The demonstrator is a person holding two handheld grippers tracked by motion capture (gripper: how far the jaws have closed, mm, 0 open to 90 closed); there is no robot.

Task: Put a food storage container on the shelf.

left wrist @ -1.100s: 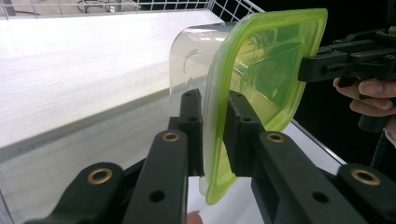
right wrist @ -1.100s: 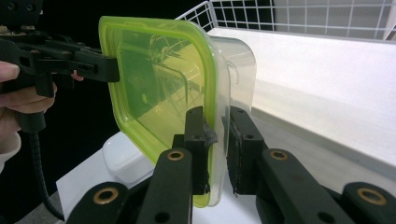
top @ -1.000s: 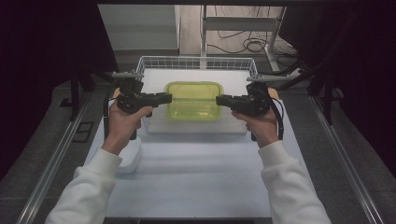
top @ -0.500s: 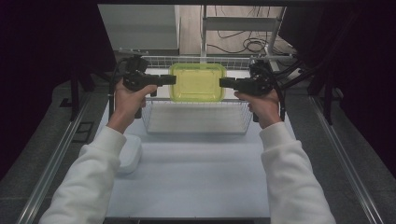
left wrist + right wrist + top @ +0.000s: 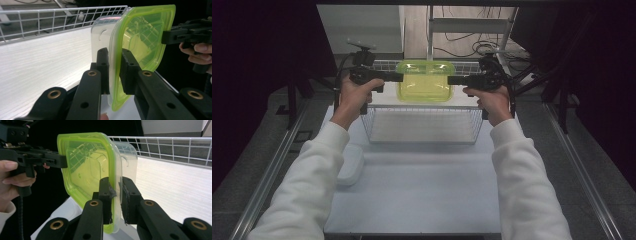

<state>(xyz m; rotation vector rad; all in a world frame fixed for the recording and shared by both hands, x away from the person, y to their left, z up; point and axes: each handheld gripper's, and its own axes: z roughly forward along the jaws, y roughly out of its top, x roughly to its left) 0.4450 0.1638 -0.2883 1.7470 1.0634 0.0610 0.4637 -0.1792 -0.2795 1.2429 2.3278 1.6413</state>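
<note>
Since the earlier frame, the green-lidded clear container (image 5: 425, 81) is carried up and out past the wire basket (image 5: 422, 125) toward 12 o'clock, its rim clenched at 9 by the left gripper (image 5: 401, 77) and at 3 by the right gripper (image 5: 450, 80), so it is kept level.
</note>
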